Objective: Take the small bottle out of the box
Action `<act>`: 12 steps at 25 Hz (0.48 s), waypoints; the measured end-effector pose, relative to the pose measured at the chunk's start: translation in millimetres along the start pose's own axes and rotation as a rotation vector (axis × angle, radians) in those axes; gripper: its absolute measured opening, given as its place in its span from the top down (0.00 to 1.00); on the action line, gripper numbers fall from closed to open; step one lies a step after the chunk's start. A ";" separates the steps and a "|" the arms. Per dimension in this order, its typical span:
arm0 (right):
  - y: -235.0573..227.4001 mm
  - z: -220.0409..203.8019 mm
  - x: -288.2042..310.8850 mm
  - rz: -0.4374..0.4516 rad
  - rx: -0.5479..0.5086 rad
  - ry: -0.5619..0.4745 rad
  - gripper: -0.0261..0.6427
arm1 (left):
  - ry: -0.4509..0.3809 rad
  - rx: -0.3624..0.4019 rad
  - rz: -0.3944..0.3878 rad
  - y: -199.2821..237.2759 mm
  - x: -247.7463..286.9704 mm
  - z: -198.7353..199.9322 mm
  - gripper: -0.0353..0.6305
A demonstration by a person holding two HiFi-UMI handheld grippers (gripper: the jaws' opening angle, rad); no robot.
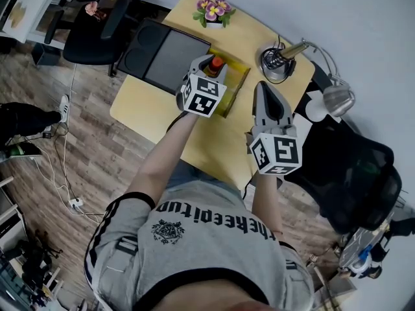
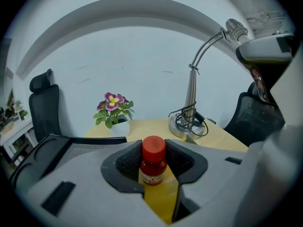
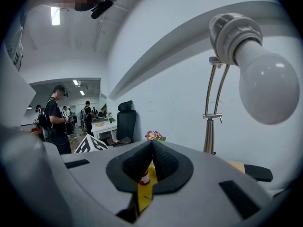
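A small bottle [image 1: 216, 63] with a red cap and red contents stands in a yellow box [image 1: 235, 86] on the wooden table [image 1: 146, 109]. My left gripper [image 1: 211, 62] reaches down into the box. In the left gripper view the bottle [image 2: 153, 163] stands between the two pads [image 2: 129, 161], which lie against both sides of its cap. The right gripper [image 1: 262, 86] hovers to the right of the box, its jaws shut tip to tip [image 3: 152, 143] with nothing in them. Through the gap below those tips, the bottle [image 3: 144, 178] and the box [image 3: 145, 195] show.
A potted flower [image 1: 214, 10] stands at the table's far edge. A desk lamp's base with coiled cable [image 1: 276, 62] sits right of the box, its head [image 1: 337, 100] beyond the table edge. A black tray [image 1: 162, 54] lies left. Black chairs [image 1: 353, 173] flank the table.
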State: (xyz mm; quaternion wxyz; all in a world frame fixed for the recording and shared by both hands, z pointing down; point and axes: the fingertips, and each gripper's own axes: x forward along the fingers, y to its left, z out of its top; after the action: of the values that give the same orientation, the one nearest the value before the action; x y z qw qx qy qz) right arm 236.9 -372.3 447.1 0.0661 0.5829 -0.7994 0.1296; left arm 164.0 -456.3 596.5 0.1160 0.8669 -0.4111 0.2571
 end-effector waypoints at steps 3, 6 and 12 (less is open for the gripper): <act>0.2 1.4 -0.4 0.001 0.000 -0.006 0.96 | 0.000 0.006 -0.001 -0.4 0.2 -0.2 0.73; 1.5 2.9 -1.4 0.003 -0.001 -0.011 0.96 | -0.003 -0.011 -0.009 -0.3 -2.7 0.0 0.73; 3.4 3.5 -2.6 0.003 -0.010 -0.015 0.96 | -0.068 -0.003 -0.026 -3.6 -20.6 18.1 0.73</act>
State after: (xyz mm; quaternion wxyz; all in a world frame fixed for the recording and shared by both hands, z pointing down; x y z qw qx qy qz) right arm 234.6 -369.9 442.6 0.0629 0.5823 -0.8014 0.1212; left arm 162.3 -447.9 570.2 0.1065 0.8802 -0.4040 0.2252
